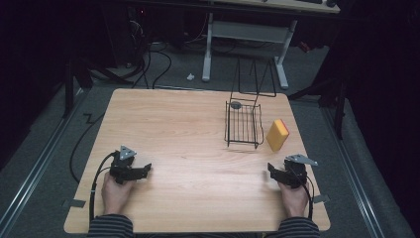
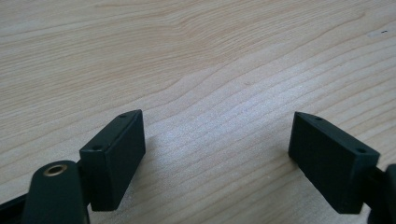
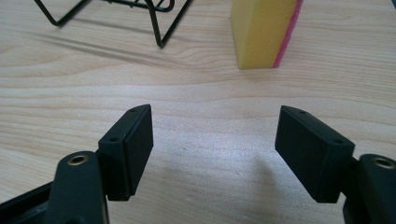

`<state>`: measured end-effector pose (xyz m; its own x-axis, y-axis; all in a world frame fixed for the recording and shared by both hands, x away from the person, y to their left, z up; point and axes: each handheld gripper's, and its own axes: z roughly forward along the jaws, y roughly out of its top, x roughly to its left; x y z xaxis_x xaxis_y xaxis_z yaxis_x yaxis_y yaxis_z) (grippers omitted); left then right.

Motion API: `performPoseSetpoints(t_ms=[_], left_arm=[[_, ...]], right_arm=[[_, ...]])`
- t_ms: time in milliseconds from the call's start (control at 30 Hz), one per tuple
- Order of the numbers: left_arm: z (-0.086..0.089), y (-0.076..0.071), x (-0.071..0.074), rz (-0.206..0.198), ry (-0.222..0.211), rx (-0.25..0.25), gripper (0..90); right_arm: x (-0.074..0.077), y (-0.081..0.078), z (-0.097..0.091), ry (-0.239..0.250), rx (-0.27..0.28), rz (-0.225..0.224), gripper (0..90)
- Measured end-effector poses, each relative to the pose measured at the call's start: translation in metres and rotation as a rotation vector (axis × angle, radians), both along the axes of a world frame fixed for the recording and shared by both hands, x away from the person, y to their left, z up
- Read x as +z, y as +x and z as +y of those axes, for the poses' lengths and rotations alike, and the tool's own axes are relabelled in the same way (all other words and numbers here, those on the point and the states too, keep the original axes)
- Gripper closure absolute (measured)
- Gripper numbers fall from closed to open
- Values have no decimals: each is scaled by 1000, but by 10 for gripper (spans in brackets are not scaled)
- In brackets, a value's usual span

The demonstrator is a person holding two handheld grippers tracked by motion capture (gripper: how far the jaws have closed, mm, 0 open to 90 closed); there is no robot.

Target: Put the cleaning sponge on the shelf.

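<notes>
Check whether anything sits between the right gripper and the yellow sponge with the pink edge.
Nothing visible does. The right gripper stands open, with bare wooden table between it and the yellow sponge with the pink edge. The black wire basket sits off to the sponge's left.

The high view looks forward and down from above the person's side onto the whole wooden table (image 1: 188, 144), far enough back to take in the floor and a desk frame (image 1: 247, 34) beyond it. The left gripper view sits low and close over bare tabletop, looking out between its own two jaws. The right gripper view is as low and near, facing the yellow sponge (image 3: 264, 30) and the foot of the wire basket (image 3: 154, 18), which the high view shares toward the table's right.
</notes>
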<state>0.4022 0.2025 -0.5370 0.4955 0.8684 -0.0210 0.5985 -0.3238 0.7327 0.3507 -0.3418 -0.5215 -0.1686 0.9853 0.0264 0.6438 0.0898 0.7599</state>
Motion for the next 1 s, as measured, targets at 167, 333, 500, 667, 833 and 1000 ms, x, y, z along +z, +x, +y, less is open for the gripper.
performPoseSetpoints(t_ms=[167,333,500,667,833,1000], left_arm=[[0,0,0,0,1,0,192],[0,0,0,0,0,0,192],[0,0,0,0,0,0,192],[0,0,0,-1,2,1,192],[0,0,0,0,2,1,192],[0,0,0,-1,2,1,192]], right_arm=[[7,-7,-4,29,1,-30,292],[18,-15,-13,72,-3,-77,307],[29,-20,-19,97,-7,-118,311],[38,-20,-23,109,-6,-155,312],[50,-14,-25,97,-13,-194,304],[62,-4,-29,109,-18,-212,310]])
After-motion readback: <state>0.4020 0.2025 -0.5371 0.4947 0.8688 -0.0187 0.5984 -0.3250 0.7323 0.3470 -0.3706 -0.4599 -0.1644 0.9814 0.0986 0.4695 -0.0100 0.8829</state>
